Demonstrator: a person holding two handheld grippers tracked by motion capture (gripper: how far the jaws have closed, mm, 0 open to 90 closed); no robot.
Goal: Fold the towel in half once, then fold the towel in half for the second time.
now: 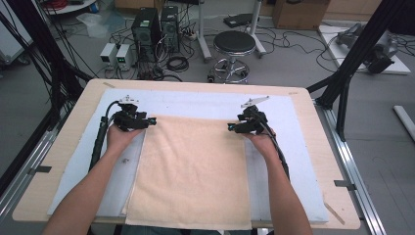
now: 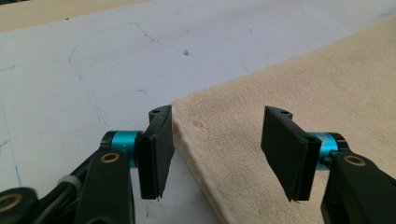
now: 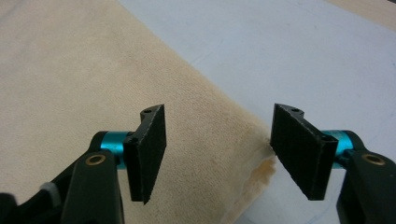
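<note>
A cream towel lies flat on the pale blue mat, reaching from mid-table to the near edge. My left gripper hovers at the towel's far left corner; its jaws stand apart over that corner, pads clear of the cloth. My right gripper sits at the far right corner, jaws likewise apart, with the towel lying under them and nothing pinched.
The mat covers a wooden table. Beyond the far edge on the floor stand a round stool, computer towers and tangled cables. A black frame post rises at the right.
</note>
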